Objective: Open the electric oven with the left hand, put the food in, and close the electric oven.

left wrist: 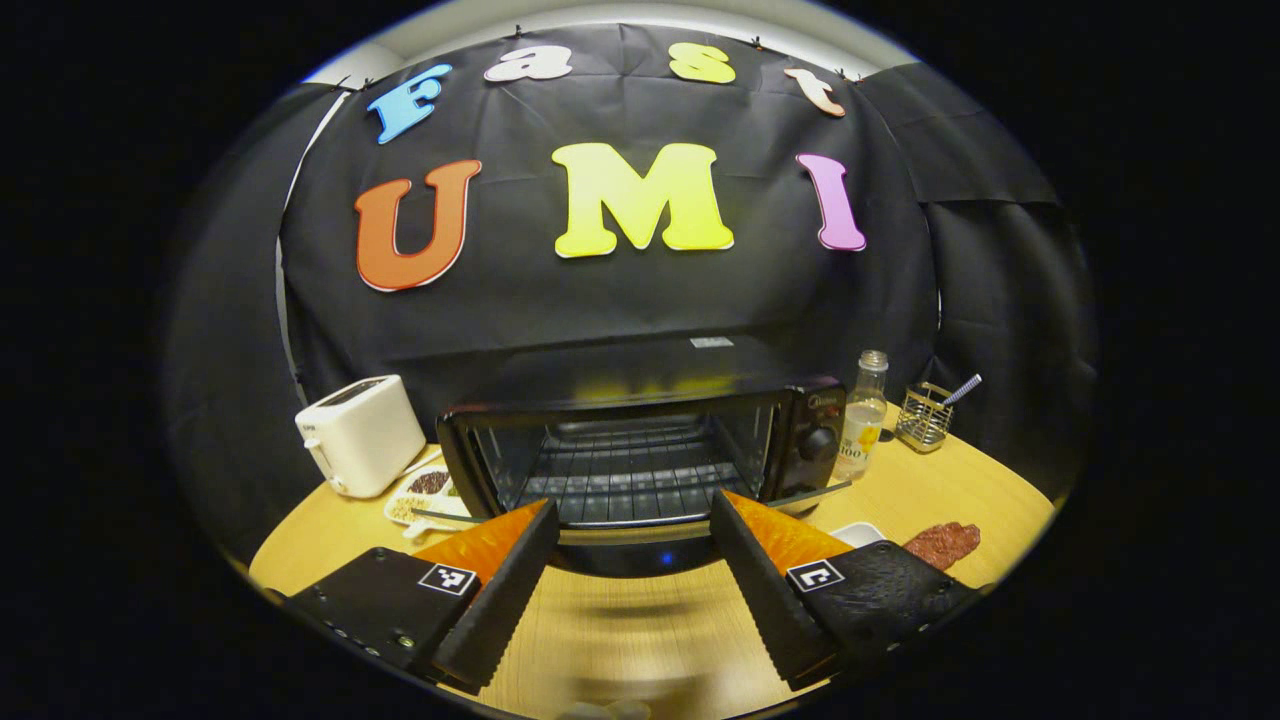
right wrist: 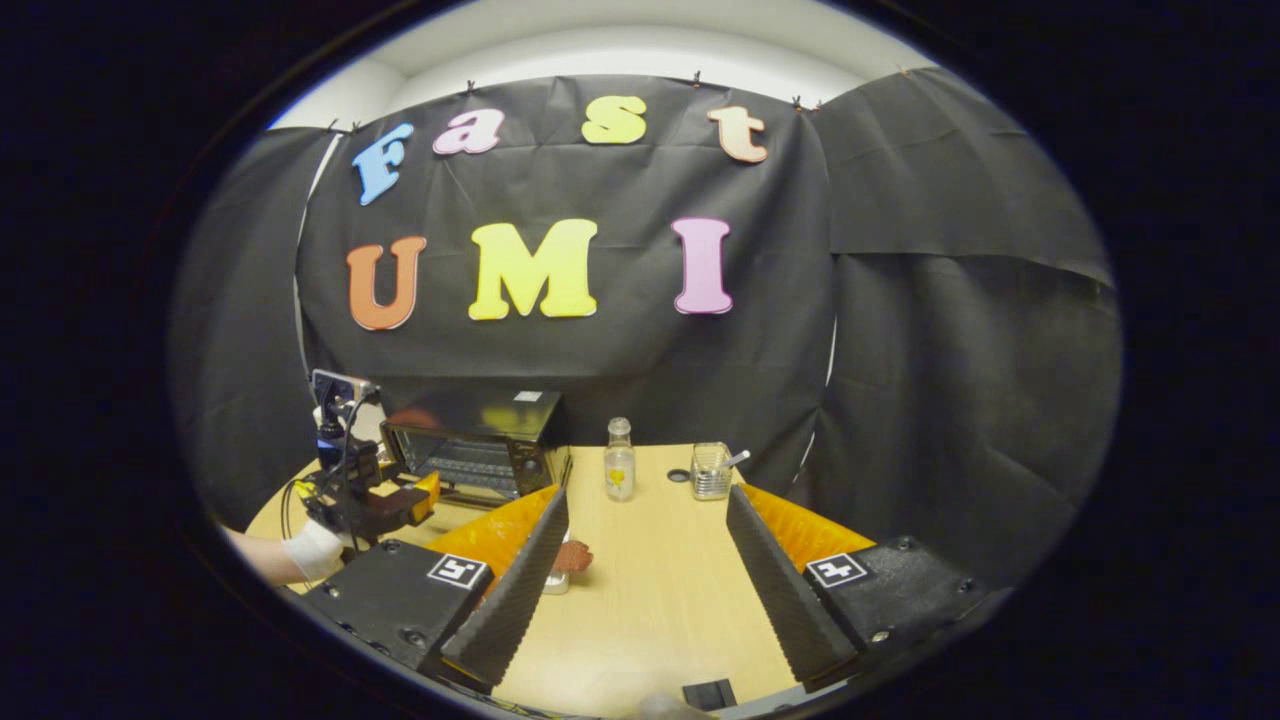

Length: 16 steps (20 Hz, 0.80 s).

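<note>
Black cloth wall (right wrist: pixel 900 330) hung behind light wood worktop (right wrist: pixel 660 580); white ceiling strip (right wrist: pixel 640 50) above, dim light.

We count one electric oven (left wrist: pixel 640 455) on the table (left wrist: pixel 620 630), with one white toaster (left wrist: pixel 360 435) to its side and one plate (left wrist: pixel 425 495) of snacks between them. On the other side we see one clear bottle (left wrist: pixel 866 412), one wire holder (left wrist: pixel 922 418) carrying a single utensil, and one dark red piece of food (left wrist: pixel 942 543) beside one small white dish (left wrist: pixel 858 533). Add two grippers, the left gripper (left wrist: pixel 634 535) and the right gripper (right wrist: pixel 647 525), each with its two fingers spread wide apart and gripping nothing, plus one gloved hand (right wrist: pixel 312 550).
</note>
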Available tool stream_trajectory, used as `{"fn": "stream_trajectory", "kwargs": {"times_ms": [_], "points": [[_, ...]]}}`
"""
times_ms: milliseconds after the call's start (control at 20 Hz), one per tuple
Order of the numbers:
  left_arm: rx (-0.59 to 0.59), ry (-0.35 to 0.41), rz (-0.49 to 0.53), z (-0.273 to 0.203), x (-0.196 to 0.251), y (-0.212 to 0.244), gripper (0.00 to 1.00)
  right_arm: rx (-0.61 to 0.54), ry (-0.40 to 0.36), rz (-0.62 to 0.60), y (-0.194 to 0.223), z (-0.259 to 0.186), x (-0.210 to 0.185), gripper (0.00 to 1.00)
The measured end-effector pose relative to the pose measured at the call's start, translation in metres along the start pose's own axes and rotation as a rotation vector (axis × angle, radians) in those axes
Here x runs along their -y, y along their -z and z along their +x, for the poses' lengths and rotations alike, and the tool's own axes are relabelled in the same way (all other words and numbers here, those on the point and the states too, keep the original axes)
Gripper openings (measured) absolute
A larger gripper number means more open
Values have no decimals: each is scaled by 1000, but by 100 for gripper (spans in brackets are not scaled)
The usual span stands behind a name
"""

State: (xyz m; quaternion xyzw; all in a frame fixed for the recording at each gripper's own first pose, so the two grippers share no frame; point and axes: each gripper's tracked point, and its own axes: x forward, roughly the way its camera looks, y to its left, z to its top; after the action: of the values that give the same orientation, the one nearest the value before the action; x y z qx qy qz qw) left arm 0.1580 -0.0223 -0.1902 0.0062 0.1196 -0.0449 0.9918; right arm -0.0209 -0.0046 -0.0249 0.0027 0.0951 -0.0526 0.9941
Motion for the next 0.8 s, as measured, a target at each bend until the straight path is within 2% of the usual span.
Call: {"fn": "stream_trajectory", "kwargs": {"times_ms": [150,250,400,600,750,800], "points": [[-61,2,-4,-14,3,34,97,-18,-16,0,5,-2,-5,100],[-93,3,-7,-20,4,51,97,-23,-22,-5,6,-3,-6,96],[-125,4,6,-25,5,70,97,-38,-23,-15,13,-4,-7,100],[-226,-2,-57,-27,7,106,97,-60,-20,-4,22,-7,-1,100],[-304,-8,-30,-25,8,129,97,-75,-22,0,28,-7,4,100],[-310,-11,-41,-26,9,131,97,-82,-22,-6,31,-6,6,97]]}}
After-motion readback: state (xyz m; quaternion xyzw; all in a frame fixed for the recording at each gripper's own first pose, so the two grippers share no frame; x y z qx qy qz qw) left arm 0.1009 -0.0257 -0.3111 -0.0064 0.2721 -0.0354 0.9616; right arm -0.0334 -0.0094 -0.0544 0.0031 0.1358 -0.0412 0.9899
